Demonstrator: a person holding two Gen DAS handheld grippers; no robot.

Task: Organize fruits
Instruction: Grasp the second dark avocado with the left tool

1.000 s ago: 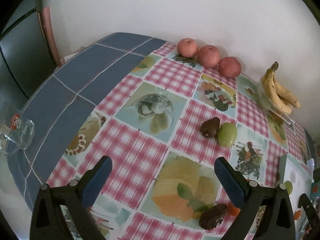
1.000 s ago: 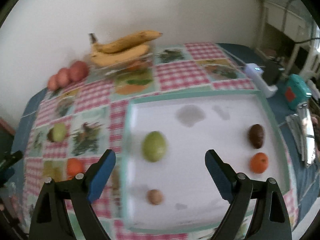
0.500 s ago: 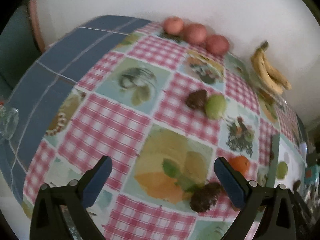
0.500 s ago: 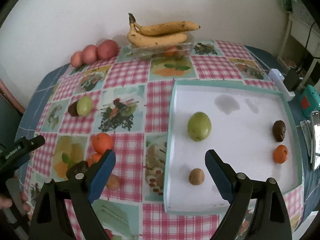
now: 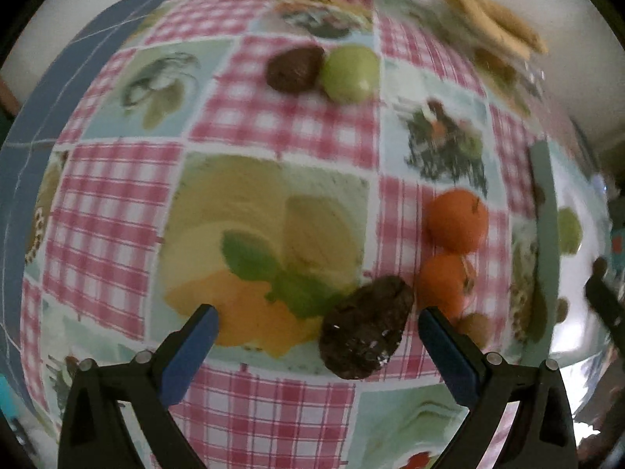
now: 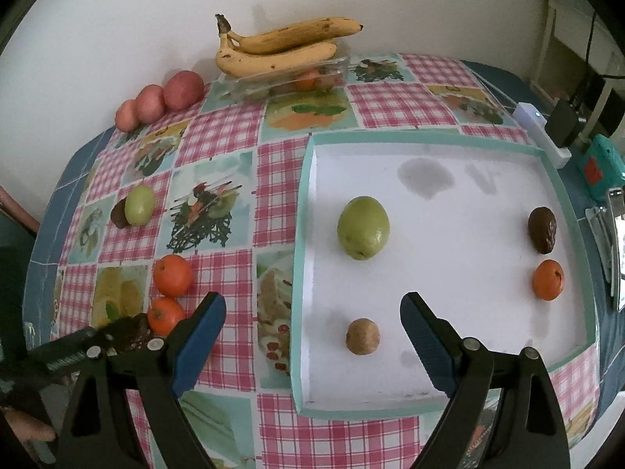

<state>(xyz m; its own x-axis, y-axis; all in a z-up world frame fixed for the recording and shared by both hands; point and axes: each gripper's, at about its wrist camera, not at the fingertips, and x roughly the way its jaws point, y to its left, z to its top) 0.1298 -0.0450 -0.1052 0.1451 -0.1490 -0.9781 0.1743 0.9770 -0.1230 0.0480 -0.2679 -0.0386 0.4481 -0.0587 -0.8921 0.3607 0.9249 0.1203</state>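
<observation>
the left tongs (image 5: 316, 330) hang spread over the checked table (image 5: 273, 125), a dark wrinkled avocado (image 5: 365, 328) lying between the blue pads, untouched. just beyond it sit two tangerines (image 5: 455, 221) and, farther, another avocado beside a green fruit (image 5: 349, 72). the right tongs (image 6: 312, 312) are spread wide and empty above the white tray (image 6: 449, 203), which holds a kiwi (image 6: 362, 336), a green guava (image 6: 363, 227), a tangerine and an avocado. bananas (image 6: 281, 45) lie by the wall.
</observation>
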